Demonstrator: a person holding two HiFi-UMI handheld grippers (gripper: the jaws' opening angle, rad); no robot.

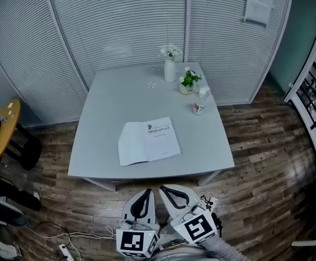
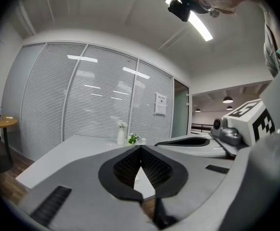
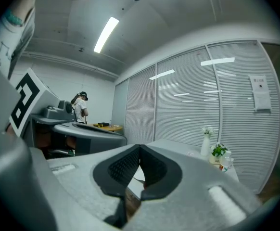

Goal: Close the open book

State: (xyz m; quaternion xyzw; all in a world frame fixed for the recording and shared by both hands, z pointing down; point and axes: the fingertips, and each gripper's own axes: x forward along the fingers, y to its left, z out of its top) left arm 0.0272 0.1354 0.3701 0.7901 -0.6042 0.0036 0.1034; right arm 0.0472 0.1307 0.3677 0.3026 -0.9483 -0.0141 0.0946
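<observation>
Both tongs, the left gripper (image 1: 145, 192) and right gripper (image 1: 165, 190), hang pressed together and empty just off the table's (image 1: 120, 99) near edge, where the open book (image 1: 149, 141) lies flat, probably light and floppy, best lifted by a page's outer edge.

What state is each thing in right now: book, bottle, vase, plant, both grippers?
book: open, lying flat on the table, untouched.
bottle: upright, near the table's right edge.
vase: upright, holding white flowers.
potted plant: upright, between vase and bottle.
left gripper: jaws together, empty, short of the table.
right gripper: jaws together, empty, short of the table.
</observation>
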